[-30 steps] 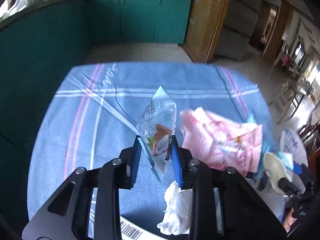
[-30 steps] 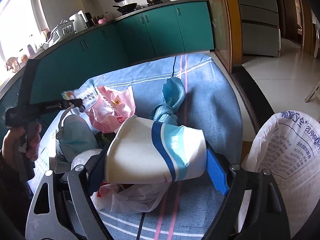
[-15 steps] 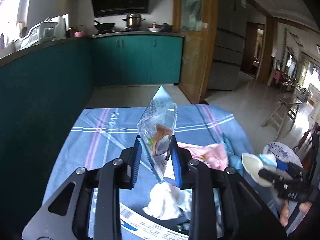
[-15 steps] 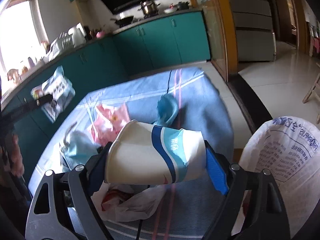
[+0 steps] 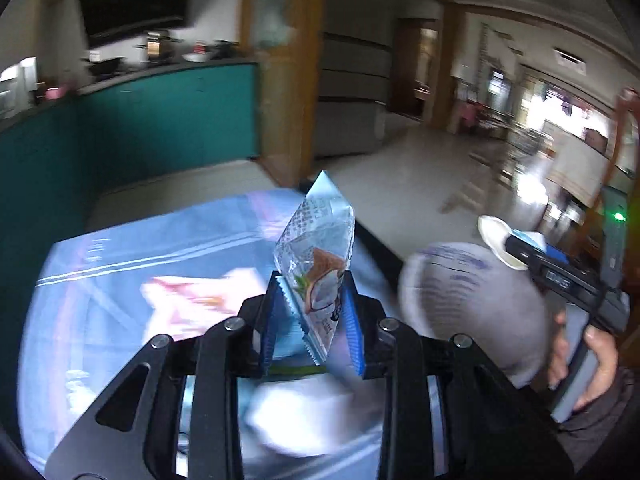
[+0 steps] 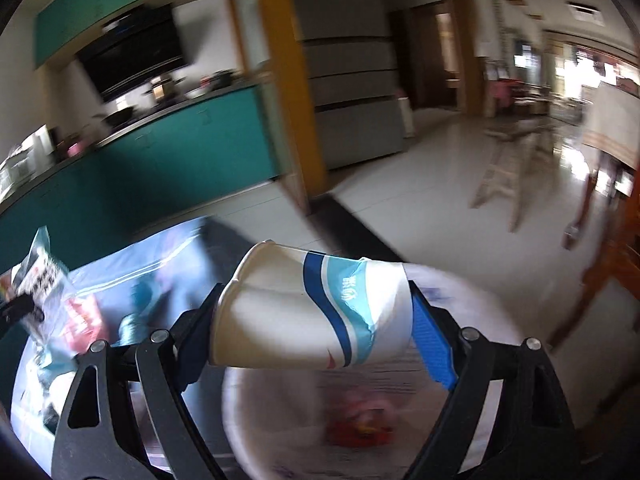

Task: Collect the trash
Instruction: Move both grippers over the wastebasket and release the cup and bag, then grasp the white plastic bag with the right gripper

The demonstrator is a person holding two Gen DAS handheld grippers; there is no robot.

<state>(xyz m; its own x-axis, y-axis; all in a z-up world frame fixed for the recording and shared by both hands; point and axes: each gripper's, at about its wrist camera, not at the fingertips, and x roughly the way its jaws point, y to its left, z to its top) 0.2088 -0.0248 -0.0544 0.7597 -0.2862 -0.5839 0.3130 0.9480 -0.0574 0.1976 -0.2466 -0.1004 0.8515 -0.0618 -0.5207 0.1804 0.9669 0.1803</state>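
My left gripper (image 5: 312, 320) is shut on a clear and blue snack wrapper (image 5: 318, 256) and holds it upright above the blue tablecloth (image 5: 120, 248). My right gripper (image 6: 316, 320) is shut on a crushed white paper cup (image 6: 304, 312) with blue bands, lying sideways between the fingers, right above the open mouth of a white woven sack (image 6: 480, 360). In the left wrist view the sack (image 5: 460, 300) stands to the right, with the cup (image 5: 500, 240) over it. The wrapper also shows at the left edge of the right wrist view (image 6: 36, 280).
A pink plastic bag (image 5: 192, 304) and white crumpled tissue (image 5: 304, 412) lie on the table. Red and pink trash (image 6: 356, 420) sits inside the sack. Teal kitchen cabinets (image 5: 160, 120) stand behind, tiled floor (image 6: 440, 200) and a wooden stool (image 6: 512, 176) to the right.
Both grippers have swung right, away from the table. The cup now hangs over the sack's mouth, and the wrapper has moved toward the sack. Both grips are unchanged.
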